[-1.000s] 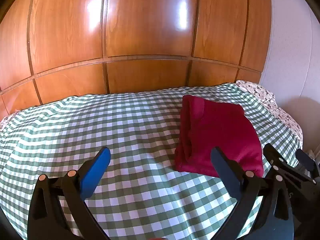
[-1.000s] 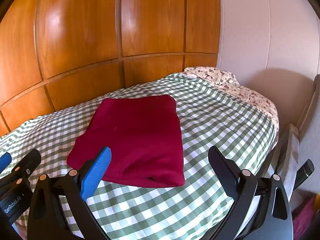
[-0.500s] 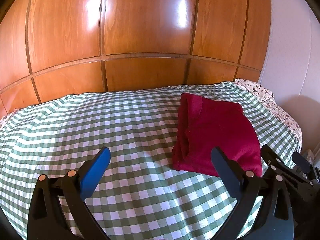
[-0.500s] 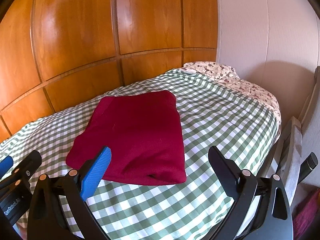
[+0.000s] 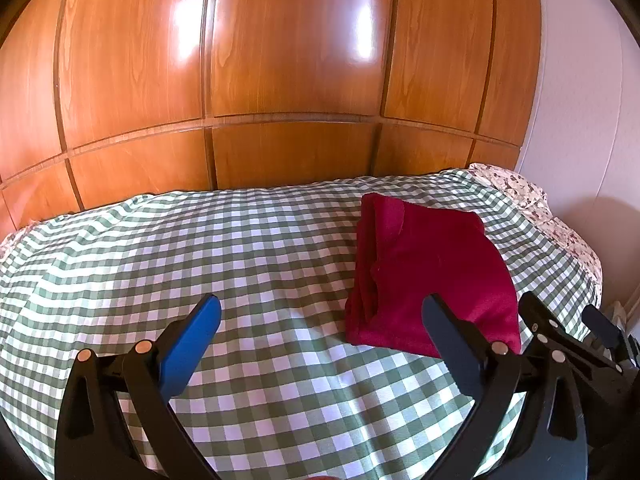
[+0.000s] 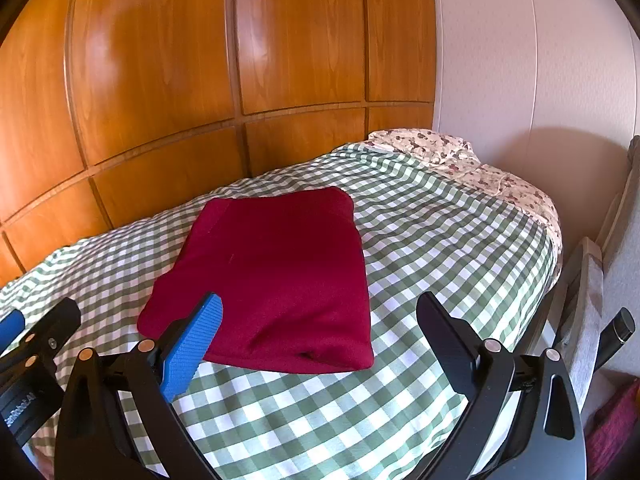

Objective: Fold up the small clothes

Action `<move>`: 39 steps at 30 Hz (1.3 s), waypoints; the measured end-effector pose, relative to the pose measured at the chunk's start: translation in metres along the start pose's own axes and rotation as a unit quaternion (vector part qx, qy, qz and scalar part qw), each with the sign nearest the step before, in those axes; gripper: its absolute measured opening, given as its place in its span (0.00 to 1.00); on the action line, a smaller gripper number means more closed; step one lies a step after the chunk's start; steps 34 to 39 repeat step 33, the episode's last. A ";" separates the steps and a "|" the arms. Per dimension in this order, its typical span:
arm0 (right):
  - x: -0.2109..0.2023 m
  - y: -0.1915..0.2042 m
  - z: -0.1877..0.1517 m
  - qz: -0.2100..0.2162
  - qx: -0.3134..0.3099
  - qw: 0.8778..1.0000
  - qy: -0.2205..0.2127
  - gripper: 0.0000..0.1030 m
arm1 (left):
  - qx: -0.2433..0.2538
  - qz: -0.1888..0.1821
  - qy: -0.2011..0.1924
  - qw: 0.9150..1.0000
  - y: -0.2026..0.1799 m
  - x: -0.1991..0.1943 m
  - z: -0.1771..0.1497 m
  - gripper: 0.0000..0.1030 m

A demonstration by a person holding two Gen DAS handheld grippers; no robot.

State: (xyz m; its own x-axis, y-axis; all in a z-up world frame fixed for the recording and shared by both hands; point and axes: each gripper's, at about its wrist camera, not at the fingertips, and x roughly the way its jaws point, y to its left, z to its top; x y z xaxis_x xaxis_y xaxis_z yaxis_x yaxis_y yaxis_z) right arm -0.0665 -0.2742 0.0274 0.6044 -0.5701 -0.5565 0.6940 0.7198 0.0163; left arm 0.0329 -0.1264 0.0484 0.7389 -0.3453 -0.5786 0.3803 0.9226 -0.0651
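On the checked bedspread (image 6: 420, 232) lies a folded red garment (image 6: 276, 276); both grippers' jaws gape empty.

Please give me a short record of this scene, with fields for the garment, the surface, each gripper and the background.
garment: dark red cloth, folded into a flat rectangle
surface: bed with green and white checked cover
left gripper: open, holding nothing, above the cover
right gripper: open, holding nothing, near the cloth's front edge
background: wooden panels, floral pillow
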 end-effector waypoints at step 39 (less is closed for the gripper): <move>0.054 -0.056 0.025 0.003 0.057 0.998 0.036 0.96 | -0.009 0.024 0.059 0.998 0.008 0.035 -0.012 0.97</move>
